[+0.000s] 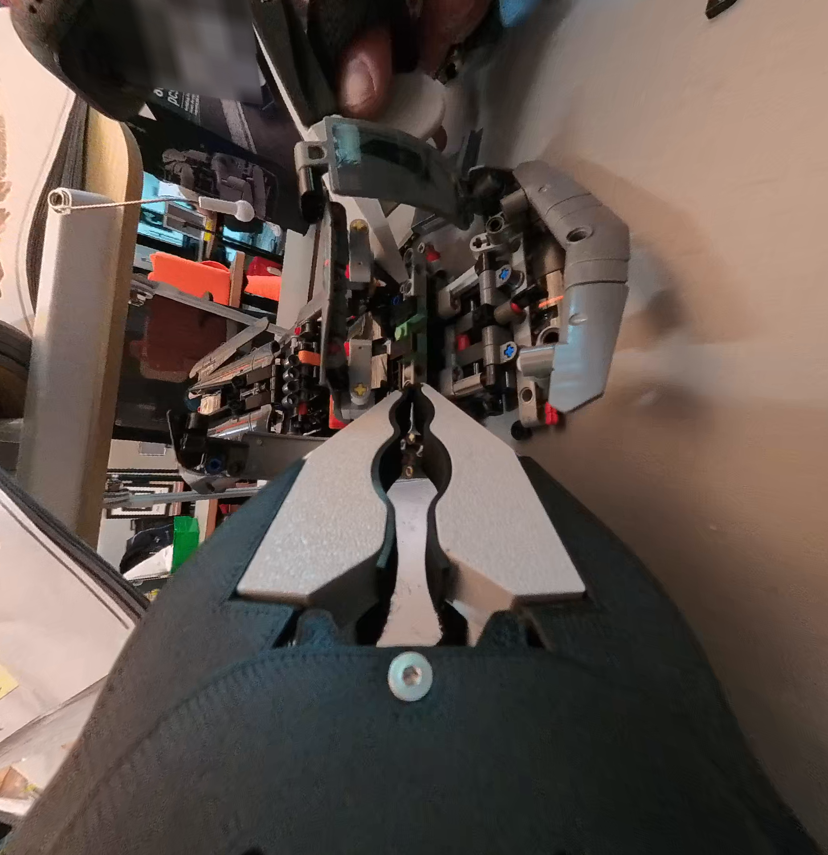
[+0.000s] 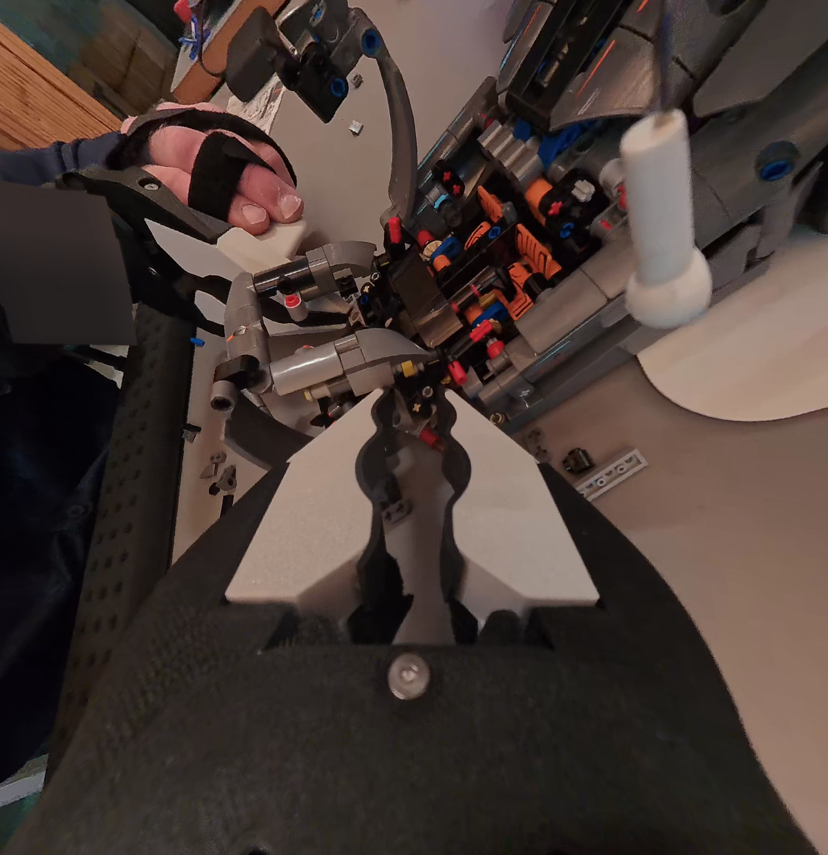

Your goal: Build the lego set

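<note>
The grey Lego Technic car model (image 1: 449, 300) fills the middle of the left wrist view, lying on its side against the pale table (image 1: 703, 509). My left gripper (image 1: 412, 394) is shut, its tips pinching a thin strip of the model's middle. At the top, the other gripper's white fingertip (image 1: 419, 111) presses a grey curved panel with a dark window (image 1: 384, 159). In the right wrist view my right gripper (image 2: 409, 402) is shut on a dark beam with a red pin, where a grey front section (image 2: 310, 356) meets the orange and blue car interior (image 2: 495, 277). The left gripper's white fingers (image 2: 264, 245) hold that section's far end.
Loose parts lie on the table: a light grey plate (image 2: 611, 472), a small black piece (image 2: 576, 458), small grey bits (image 2: 220, 469). A separate dark assembly with a curved arch (image 2: 398, 115) lies beyond. A white pull handle (image 2: 657, 222) hangs close by. Booklet pages (image 1: 41, 624) sit at the left.
</note>
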The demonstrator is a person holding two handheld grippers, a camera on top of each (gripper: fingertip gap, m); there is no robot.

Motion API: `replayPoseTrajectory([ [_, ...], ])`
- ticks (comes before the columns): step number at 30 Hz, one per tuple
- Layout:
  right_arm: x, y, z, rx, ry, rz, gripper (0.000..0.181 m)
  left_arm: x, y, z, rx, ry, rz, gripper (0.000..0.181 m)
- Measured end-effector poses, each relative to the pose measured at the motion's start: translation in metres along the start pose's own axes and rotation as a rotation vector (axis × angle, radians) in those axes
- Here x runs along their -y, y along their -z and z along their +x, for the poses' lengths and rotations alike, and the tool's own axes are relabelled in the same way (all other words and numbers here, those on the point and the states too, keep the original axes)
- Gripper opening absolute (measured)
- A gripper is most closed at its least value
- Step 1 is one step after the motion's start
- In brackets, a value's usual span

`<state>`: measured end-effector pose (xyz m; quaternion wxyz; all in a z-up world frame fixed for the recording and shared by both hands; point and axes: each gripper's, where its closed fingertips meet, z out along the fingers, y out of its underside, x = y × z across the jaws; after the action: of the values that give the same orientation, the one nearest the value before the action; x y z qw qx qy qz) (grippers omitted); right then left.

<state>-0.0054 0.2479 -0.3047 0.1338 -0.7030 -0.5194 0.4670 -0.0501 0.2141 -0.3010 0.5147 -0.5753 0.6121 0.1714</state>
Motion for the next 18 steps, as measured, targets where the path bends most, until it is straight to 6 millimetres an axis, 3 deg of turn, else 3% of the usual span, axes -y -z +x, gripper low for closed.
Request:
replayPoseTrajectory([
  [18,-0.0007,-0.0019,0.004,-0.032,0.011,-0.017,0.019,-0.008,-0.0053,0.0032,-0.026,0.073,-0.009,0.0],
])
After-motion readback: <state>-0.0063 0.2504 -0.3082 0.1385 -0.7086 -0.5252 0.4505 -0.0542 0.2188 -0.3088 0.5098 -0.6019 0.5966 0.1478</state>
